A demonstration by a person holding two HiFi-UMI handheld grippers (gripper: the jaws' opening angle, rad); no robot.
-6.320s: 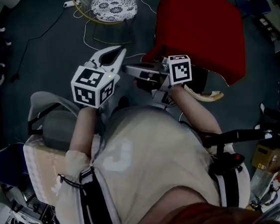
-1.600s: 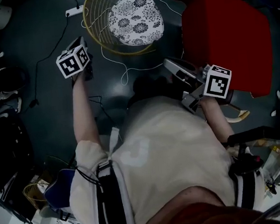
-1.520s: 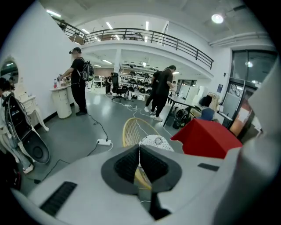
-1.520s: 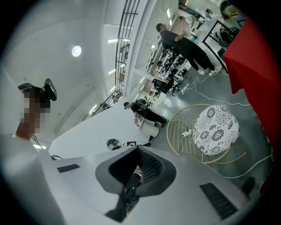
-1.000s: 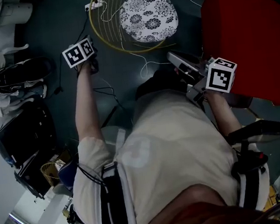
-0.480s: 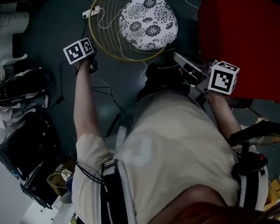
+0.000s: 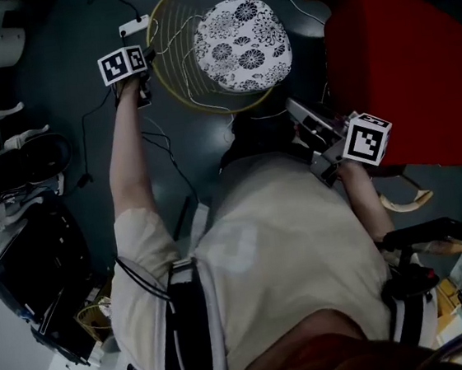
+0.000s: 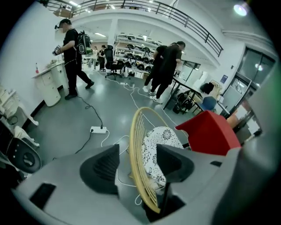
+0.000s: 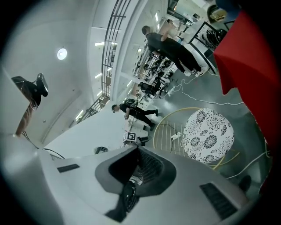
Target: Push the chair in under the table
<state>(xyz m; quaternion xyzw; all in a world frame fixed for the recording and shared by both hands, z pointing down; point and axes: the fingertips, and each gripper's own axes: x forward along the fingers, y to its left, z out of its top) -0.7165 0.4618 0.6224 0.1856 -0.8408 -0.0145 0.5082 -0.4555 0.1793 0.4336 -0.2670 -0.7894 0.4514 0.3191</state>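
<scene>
The chair has a round yellow wire back [image 7: 163, 13] and a flowered cushion [image 7: 240, 42], and stands on the dark floor left of the red-covered table [image 7: 399, 61]. My left gripper [image 7: 140, 81] reaches out to the back's left rim. In the left gripper view its jaws [image 8: 137, 151] have just been opening. They stand open with the yellow rim [image 8: 139, 167] between them, and the pads [image 8: 103, 165] do not press on it. My right gripper [image 7: 292, 105] hovers between chair and table, shut and empty [image 9: 137, 148]; beyond it show the cushion [image 9: 208, 136] and the table [image 9: 250, 57].
A white power strip [image 7: 134, 25] and loose cables [image 7: 160, 146] lie on the floor beside the chair. Dark bags [image 7: 13, 163] sit at the left. In the left gripper view, people [image 8: 72, 57] walk far off, near a white cabinet [image 8: 48, 83].
My left arm has stretched farther forward, bringing its gripper from open floor up to the chair's yellow rim. The right gripper has drifted slightly, still shut.
</scene>
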